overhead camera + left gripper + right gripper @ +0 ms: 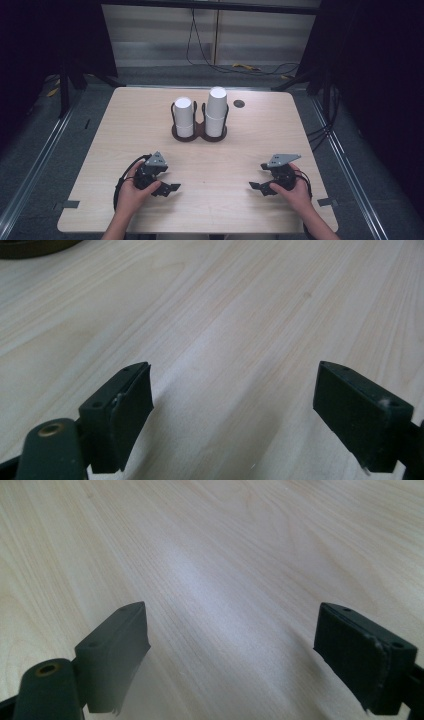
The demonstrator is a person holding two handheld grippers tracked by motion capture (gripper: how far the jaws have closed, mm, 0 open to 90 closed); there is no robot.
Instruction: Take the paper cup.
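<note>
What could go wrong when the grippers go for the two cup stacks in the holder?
1. The right stack is taller than the left stack, so a sideways push may tip it.
2. The stacks stand close together in one holder; open jaws around one may bump the other.
3. Left gripper and right gripper both rest open, far from the cups; reaching together, they may collide.

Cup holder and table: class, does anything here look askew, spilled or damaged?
Nothing stands out. Both stacks of white cups, the shorter and the taller, stand upright in the dark double holder. The table shows no spill. Both tongs, left and right, are open.
</note>
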